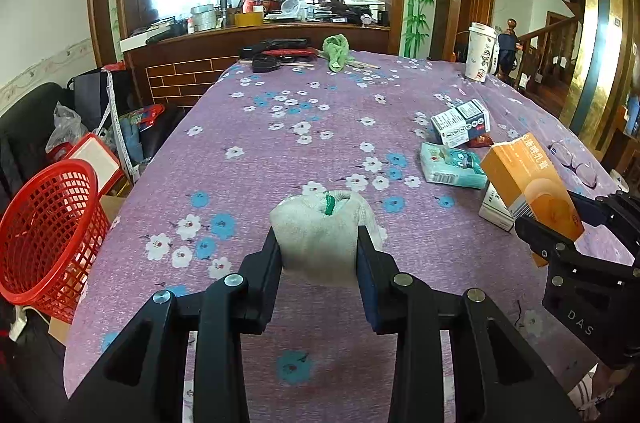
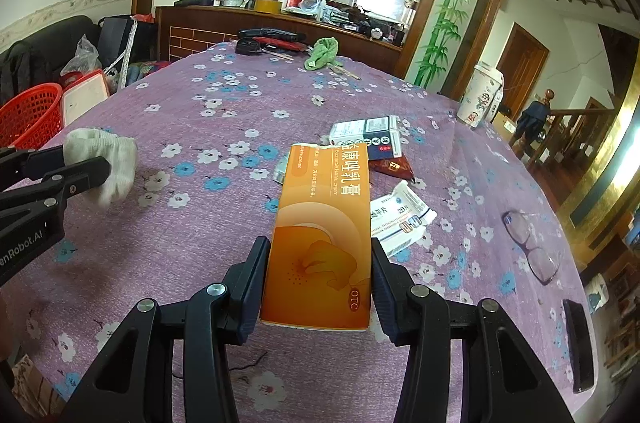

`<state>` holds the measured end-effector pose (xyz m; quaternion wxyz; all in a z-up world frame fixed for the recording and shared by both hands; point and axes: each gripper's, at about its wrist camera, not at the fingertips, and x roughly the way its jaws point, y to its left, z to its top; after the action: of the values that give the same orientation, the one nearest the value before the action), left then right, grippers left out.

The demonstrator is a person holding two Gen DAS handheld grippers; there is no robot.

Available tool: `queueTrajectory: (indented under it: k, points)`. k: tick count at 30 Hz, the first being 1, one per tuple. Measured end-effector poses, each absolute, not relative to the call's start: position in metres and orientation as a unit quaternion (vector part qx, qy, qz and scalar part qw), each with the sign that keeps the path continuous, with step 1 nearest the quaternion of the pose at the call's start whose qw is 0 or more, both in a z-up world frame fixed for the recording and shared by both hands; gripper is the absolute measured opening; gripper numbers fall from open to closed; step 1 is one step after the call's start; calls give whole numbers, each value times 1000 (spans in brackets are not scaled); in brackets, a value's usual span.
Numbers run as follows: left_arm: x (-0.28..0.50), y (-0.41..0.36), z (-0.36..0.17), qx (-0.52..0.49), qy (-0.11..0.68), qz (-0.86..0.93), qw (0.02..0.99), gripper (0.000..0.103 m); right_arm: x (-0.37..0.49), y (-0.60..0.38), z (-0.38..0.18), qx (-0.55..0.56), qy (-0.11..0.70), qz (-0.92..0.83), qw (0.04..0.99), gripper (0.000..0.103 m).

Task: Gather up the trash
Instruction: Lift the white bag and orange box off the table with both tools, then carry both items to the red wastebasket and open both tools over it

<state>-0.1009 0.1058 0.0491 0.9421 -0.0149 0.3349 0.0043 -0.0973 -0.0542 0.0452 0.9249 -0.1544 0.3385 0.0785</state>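
The left gripper (image 1: pixel 319 255) clamps a bunched white glove (image 1: pixel 320 235) at lower centre, above bare purple tablecloth (image 1: pixel 280 151). The right gripper (image 2: pixel 319 283) grips an orange carton (image 2: pixel 320 239) at lower centre. A red basket (image 1: pixel 48 235) sits past the table's left edge; small packets (image 1: pixel 452 165) crowd the right.

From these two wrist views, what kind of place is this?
Most likely a lived-in home dining room: a table under a purple floral tablecloth, a cluttered wooden sideboard before a big mirror, a wooden staircase, and a red basket beside the table.
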Motion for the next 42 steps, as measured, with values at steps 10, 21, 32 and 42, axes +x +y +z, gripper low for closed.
queueTrajectory:
  k: [10,21,32,42]
  points:
    - [-107,132,50,-35,326,23,944,33,-100,-28,45,-181,336,88,920,51]
    - [-114,157,50,-53,318,40,946,33,-103,-1,45,-208,333,101,914,51]
    - [-127,212,74,-73,288,99,950,34,-86,30,62,-144,379,221,887,51]
    - [-149,313,86,-110,272,209,933,34,-67,124,100,-82,391,372,838,52]
